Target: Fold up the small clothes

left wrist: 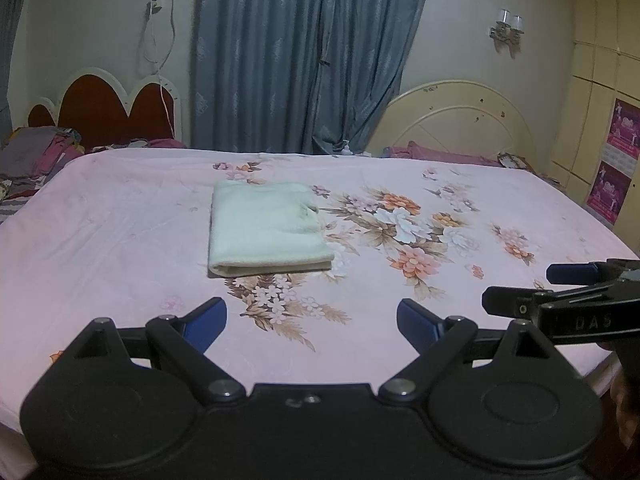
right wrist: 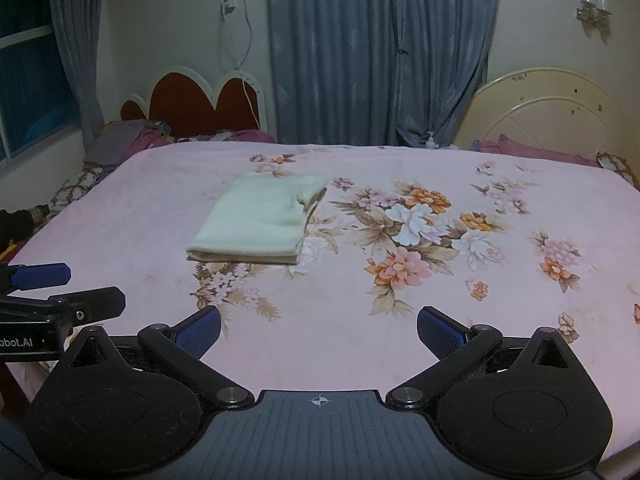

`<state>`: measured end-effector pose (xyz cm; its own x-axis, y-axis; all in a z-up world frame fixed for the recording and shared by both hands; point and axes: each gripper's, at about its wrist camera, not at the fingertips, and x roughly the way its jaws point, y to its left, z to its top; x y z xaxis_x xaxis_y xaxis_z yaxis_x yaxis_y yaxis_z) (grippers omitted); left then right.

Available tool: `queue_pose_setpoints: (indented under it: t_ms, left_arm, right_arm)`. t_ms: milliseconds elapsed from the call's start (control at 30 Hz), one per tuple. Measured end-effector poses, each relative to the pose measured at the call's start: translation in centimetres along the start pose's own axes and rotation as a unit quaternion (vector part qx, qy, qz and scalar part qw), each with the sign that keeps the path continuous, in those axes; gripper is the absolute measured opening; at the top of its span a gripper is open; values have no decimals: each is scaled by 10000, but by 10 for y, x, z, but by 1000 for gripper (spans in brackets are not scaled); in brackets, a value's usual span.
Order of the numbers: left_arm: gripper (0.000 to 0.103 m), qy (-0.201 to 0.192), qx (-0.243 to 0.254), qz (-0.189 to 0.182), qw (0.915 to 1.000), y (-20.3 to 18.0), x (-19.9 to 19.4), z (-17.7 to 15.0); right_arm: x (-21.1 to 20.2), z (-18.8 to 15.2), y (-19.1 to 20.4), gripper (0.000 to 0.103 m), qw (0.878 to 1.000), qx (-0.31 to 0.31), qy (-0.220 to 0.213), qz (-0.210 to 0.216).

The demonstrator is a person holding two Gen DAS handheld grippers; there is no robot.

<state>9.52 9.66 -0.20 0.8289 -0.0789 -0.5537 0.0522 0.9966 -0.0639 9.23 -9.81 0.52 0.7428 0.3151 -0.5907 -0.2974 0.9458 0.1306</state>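
The pale cloth lies folded flat on the flowery pink bedsheet, mid-bed. Both the left gripper and right gripper sit near the bed's front edge, jaws spread wide, gripping nothing, well short of it.

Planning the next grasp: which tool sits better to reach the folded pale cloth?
Left, probably. The cloth lies nearly straight ahead of the open left tool; from the open right tool it sits off left.
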Motion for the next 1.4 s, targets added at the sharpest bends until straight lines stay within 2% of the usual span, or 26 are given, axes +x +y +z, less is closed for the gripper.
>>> queue_pose_setpoints:
  t_ms: [1400]
  left_arm:
    - [92,20,94,17,10000,-13,4,-1]
  right_arm:
    - [-3,-4,-13,103,10000,5,38,35]
